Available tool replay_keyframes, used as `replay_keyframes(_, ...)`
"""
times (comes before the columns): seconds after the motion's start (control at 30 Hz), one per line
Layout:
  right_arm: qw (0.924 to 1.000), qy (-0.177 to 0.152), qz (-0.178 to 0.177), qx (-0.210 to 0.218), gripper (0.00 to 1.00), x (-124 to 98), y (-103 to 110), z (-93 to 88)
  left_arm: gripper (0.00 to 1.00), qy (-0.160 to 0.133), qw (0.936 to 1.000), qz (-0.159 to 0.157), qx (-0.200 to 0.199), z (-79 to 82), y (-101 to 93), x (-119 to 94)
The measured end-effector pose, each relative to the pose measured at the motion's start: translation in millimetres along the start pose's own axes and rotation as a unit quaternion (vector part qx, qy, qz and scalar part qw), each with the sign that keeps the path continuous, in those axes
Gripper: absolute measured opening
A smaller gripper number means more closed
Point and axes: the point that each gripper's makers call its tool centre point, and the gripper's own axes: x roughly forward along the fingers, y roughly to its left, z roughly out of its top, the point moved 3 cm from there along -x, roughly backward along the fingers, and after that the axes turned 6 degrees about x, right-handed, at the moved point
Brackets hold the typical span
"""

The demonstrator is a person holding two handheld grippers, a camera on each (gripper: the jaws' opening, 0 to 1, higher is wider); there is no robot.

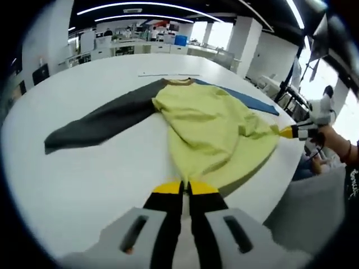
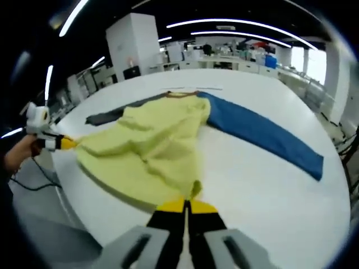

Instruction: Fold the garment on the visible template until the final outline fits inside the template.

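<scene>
A garment with a yellow body point(image 1: 210, 126), a dark grey sleeve point(image 1: 101, 120) and a blue sleeve point(image 1: 247, 98) lies spread on the white table point(image 1: 84, 179). Its brown collar point(image 1: 179, 82) points away from me. My left gripper point(image 1: 185, 188) is shut on one corner of the yellow hem. My right gripper point(image 2: 188, 205) is shut on the other hem corner, and it also shows at the table's right edge as the right gripper point(image 1: 289, 133). In the right gripper view the left gripper point(image 2: 63, 143) pinches the yellow body point(image 2: 151, 145), with the blue sleeve point(image 2: 263, 134) stretched out to the right. The hem is lifted and rumpled.
A thin dark line point(image 1: 168, 74) marks the table just beyond the collar. The table's rim point(image 1: 291, 168) curves close to both hem corners. A person's hand point(image 2: 19, 154) holds the left gripper. Desks and shelves point(image 1: 134, 45) stand far behind.
</scene>
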Motion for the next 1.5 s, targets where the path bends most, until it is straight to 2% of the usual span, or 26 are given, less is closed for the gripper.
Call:
replay_keyframes(0.23,0.9999,0.0,-0.011,0.007,0.0,-6.2,2.5,-14.0,0.0,0.011,0.9999,0.007,0.004,-9.8,-4.9,-5.5)
replay_keyframes(0.5,0.9996,0.008,-0.017,0.02,0.0,-6.9,5.5,-29.0,0.0,0.038,0.9989,0.012,0.024,-25.5,-13.8,-11.2)
replay_keyframes(0.8,0.9993,0.013,-0.025,0.027,0.0,-9.1,5.1,-38.3,0.0,0.058,0.9981,0.016,0.014,-37.9,-21.3,-15.6)
replay_keyframes(0.93,0.9989,0.016,-0.027,0.034,0.0,-11.1,5.3,-42.2,0.0,0.077,0.9967,0.015,0.023,-45.0,-25.6,-16.0)
replay_keyframes(1.07,0.9985,0.026,-0.02,0.043,0.0,-12.3,6.1,-49.2,0.0,0.083,0.996,0.017,0.03,-51.1,-22.4,-14.3)
replay_keyframes(1.23,0.9986,0.012,-0.023,0.046,0.0,-22.4,4.4,-42.3,0.02,0.084,0.9952,0.032,0.038,-52.7,-14.4,-15.3)
replay_keyframes(1.3,0.9986,0.001,-0.034,0.041,0.01,-28.3,0.2,-34.2,0.05,0.07,0.9954,0.039,0.051,-49.1,-10.7,-18.8)
replay_keyframes(1.4,0.9988,-0.004,-0.039,0.028,0.04,-27.6,-9.6,-26.1,0.11,0.062,0.9957,0.042,0.054,-47.3,-3.8,-20.4)
replay_keyframes(1.5,0.9996,0.006,-0.024,0.014,0.06,-21.6,-15.6,-19.4,0.16,0.056,0.9968,0.041,0.041,-46.6,-0.4,-18.8)
